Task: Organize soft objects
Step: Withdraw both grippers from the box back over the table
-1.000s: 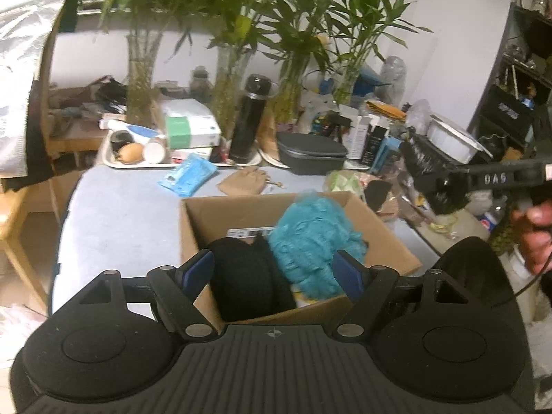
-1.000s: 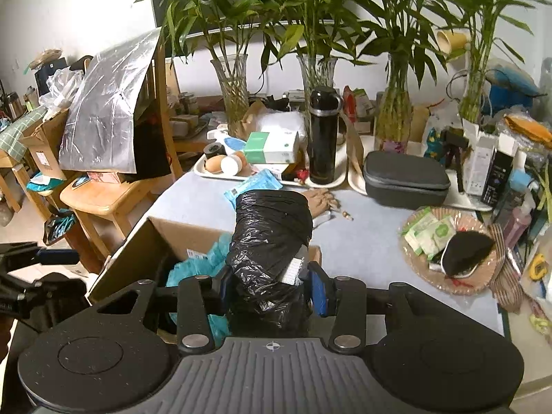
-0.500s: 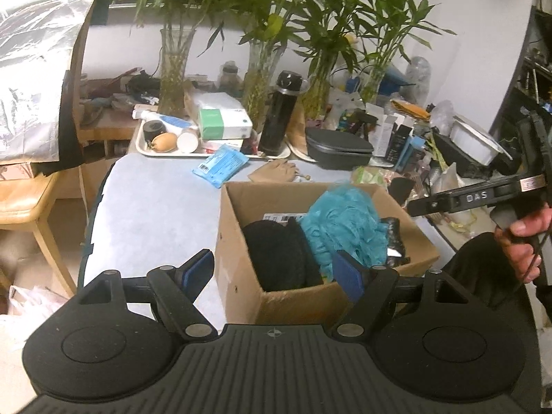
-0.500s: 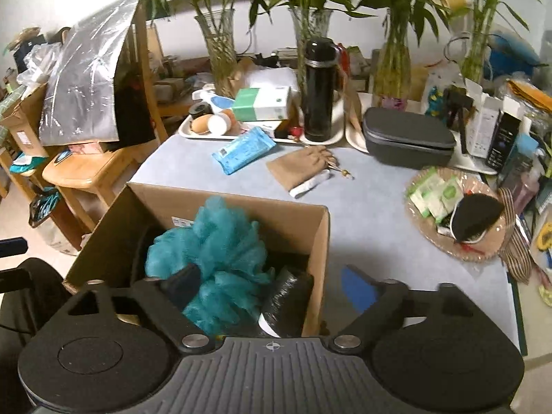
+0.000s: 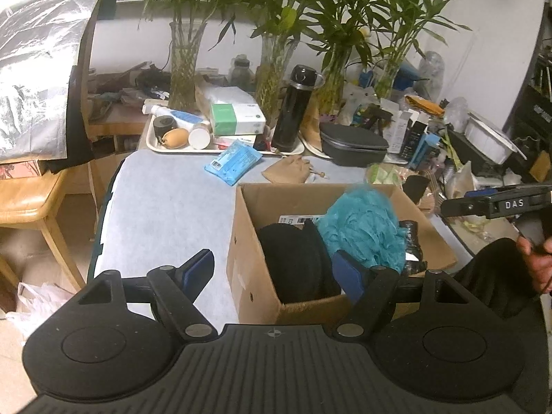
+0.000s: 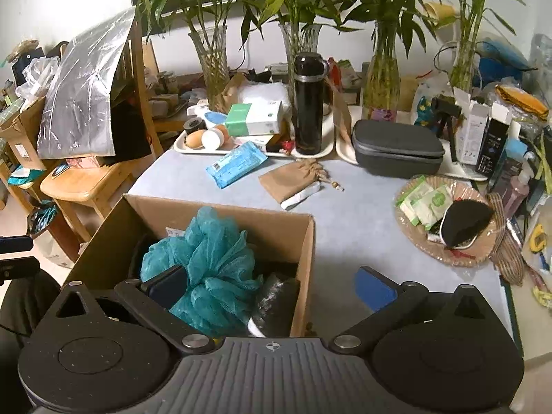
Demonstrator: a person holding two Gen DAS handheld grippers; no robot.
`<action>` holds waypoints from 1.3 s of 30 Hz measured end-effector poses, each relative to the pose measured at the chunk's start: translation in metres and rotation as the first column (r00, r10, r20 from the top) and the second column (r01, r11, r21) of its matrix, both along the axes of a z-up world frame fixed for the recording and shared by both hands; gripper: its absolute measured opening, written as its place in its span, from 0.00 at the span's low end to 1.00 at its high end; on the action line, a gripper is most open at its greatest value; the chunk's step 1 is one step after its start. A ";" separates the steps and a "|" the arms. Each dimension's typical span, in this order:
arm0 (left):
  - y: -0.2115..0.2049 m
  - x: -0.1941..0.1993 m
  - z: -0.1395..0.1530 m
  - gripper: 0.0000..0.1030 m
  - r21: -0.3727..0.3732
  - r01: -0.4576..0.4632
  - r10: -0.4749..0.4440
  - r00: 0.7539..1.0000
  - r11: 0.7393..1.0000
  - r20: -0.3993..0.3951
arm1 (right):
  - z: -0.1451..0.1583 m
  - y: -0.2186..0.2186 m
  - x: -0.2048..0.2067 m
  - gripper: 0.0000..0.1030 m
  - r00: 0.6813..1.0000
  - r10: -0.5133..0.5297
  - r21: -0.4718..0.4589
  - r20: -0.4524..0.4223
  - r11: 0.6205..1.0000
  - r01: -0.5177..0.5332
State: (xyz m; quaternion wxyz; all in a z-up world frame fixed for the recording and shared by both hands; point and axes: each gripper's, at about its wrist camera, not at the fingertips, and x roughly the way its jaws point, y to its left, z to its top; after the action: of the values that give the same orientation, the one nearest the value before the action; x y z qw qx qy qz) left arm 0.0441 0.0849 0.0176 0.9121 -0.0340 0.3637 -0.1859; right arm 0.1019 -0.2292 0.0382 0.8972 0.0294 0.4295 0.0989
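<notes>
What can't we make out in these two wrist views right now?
- Cardboard box floor: hidden in both views by the teal mesh pouf, the black soft item and the black plastic roll.
- Label inside the box: print too small, partly covered by the pouf in the left view.
- Right gripper: jaws just opened, nothing between the pads; in the left view only its side shows, its tips not visible.

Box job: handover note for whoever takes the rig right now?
Right tool: jaws just opened wide, empty, over the box.
Left tool: open, empty, at the box's near left corner.
In the box: teal pouf, black bundle, black soft item.
Still on the table: blue pack, tan pouch.
Done: bundle dropped in. Left: probably the pouch and pack, if they count as soft.
</notes>
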 end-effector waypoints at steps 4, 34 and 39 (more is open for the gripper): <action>-0.003 0.007 -0.001 0.73 0.007 0.004 -0.004 1.000 1.000 -0.004 | -0.003 -0.004 0.004 1.00 1.000 -0.016 0.004 0.013 1.000 0.016; -0.005 0.088 -0.017 0.73 0.046 -0.028 0.029 0.999 0.999 -0.017 | -0.057 -0.027 0.060 1.00 1.000 -0.014 -0.023 0.026 1.000 0.014; -0.002 0.104 -0.023 0.73 0.023 -0.036 0.036 0.999 0.999 -0.018 | -0.073 -0.030 0.077 1.00 0.999 -0.039 0.024 0.034 0.999 0.038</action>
State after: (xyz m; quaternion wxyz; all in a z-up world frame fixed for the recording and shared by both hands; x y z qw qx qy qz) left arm 0.1482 0.0831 -0.0057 0.9122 -0.0319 0.3737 -0.1650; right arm 0.1793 -0.2595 -0.0347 0.9059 0.0465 0.4119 0.0870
